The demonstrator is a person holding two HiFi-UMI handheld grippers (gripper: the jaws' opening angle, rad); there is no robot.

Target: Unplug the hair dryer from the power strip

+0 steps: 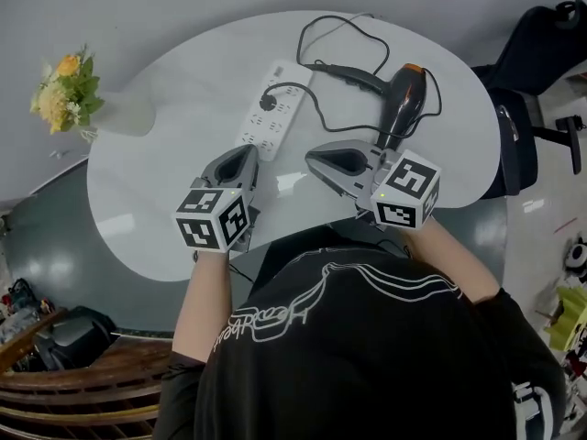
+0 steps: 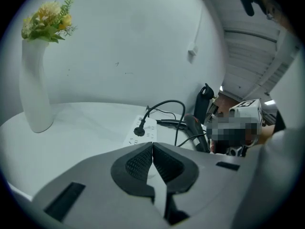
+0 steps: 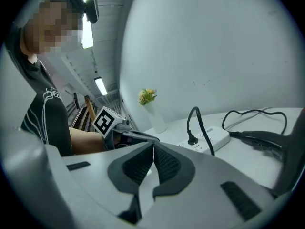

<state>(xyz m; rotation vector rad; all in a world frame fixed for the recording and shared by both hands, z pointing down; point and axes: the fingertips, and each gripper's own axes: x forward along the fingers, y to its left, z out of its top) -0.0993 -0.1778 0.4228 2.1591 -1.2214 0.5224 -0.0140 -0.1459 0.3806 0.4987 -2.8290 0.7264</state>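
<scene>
Both claws empty.
- Left gripper [image 1: 248,151]: jaws pressed together, ribbed black pads meeting, nothing between them.
- Right gripper [image 1: 313,158]: likewise clenched on nothing, tip pointing left toward the left one.

Key relation: the plug [image 1: 268,102] sits seated in the power strip [image 1: 280,108]. It lies far of the left gripper's tip and a touch right. The strip's near end is close to that tip. The strip's long axis runs near-to-far, leaning right at its far end, and the plug is about mid-length along it.

The left gripper is the nearer one to the plug. The right gripper is nearer the hair dryer [image 1: 404,99], which lies on the table [image 1: 165,108] right of the strip, its body running near-to-far with the orange end far.

Materials:
- Strip: white glossy plastic, a flat bar with rows of sockets.
- Plug: black, round, moulded.
- Cord [image 1: 316,108]: black and fairly stiff. In the left gripper view it arches up from the plug [image 2: 139,131] before dropping toward the dryer.
- Dryer: smooth black shell.
- Table: white, glossy, oval.
- White vase [image 1: 128,115] of yellow flowers: far left, well apart.

Judgement: the jaws must open first. The strip looks light and may lift with the plug unless held down.
</scene>
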